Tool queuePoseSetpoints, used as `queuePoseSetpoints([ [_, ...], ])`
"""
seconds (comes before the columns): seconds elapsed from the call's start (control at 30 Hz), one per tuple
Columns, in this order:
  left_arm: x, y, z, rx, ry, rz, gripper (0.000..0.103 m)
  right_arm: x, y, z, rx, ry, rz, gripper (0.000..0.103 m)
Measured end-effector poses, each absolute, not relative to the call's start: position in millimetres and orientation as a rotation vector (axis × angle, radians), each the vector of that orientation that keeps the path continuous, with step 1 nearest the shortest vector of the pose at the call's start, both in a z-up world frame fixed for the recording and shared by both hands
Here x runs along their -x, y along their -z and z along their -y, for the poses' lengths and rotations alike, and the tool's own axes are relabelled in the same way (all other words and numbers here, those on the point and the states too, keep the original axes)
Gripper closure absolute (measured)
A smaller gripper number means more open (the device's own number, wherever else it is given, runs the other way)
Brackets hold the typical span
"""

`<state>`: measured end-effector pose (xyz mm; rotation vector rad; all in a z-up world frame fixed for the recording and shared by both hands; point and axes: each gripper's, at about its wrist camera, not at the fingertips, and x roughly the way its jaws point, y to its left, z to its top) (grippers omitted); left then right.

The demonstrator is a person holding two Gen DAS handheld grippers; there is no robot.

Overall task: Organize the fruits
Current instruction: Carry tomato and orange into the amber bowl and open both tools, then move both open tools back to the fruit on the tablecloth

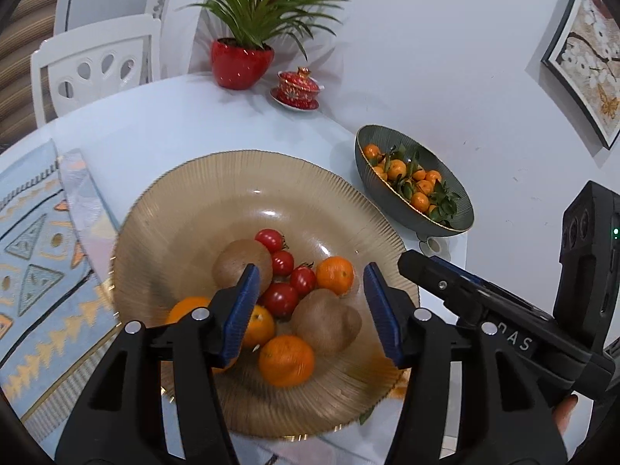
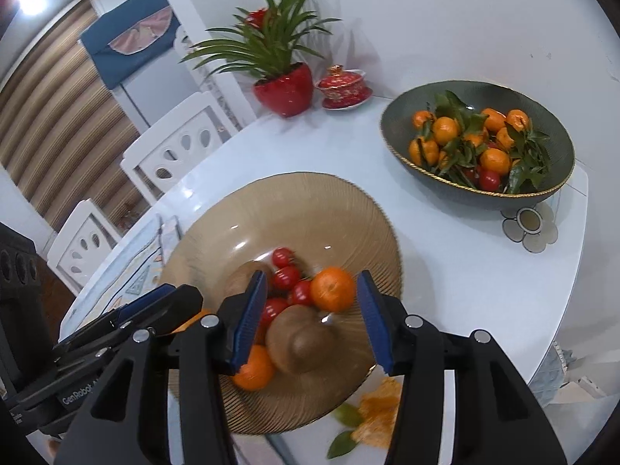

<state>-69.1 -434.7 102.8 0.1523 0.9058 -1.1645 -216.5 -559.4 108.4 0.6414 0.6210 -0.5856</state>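
Both tools, left tool [image 1: 310, 290] and right tool [image 2: 312, 298], hover spread apart, empty, above the amber bowl [image 1: 186, 209] of mixed fruit; green bowl [image 2: 407, 143] beyond.

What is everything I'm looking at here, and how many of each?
amber glass plate: one, near table edge, under both grippers
kiwis: two, brown, on that plate
oranges: four, on that plate
cherry tomatoes: about five, red, plate centre
green bowl: one, dark with gold rim, far right
mandarins: many, orange with leaves, in the bowl
potted plant: one, red pot, by the wall
lidded cup: one, red, on a saucer
placemat: one, blue patterned, left
chairs: two, white
left gripper: fingers open
right gripper: fingers open
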Motion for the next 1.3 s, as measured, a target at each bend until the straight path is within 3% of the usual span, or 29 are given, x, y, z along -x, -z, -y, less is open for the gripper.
queuePoseSetpoints([
  [0.13, 73.1, -115.7, 409.3, -0.142, 1.142, -0.864, 0.037, 215.5, -118.1, 542.5, -0.621, 0.558, -0.604, 0.054],
  [0.17, 73.8, -120.5, 398.6, -0.140, 1.116, -0.840, 0.027, 215.0, -121.3, 538.9, -0.616, 0.550, -0.598, 0.054],
  [0.23, 72.7, -127.4, 382.7, -0.130, 1.073, -0.807, 0.019, 213.5, -129.0, 531.3, -0.605, 0.542, -0.584, 0.054],
  [0.87, -3.5, -174.8, 123.8, 0.143, 0.717, -0.662, 0.017, 110.9, -164.4, 370.7, -0.403, 0.241, -0.628, 0.054],
  [1.3, -78.9, -129.3, -23.3, 0.234, 0.351, -0.676, 0.018, -7.2, -121.6, 257.2, -0.234, 0.062, -0.754, 0.054],
])
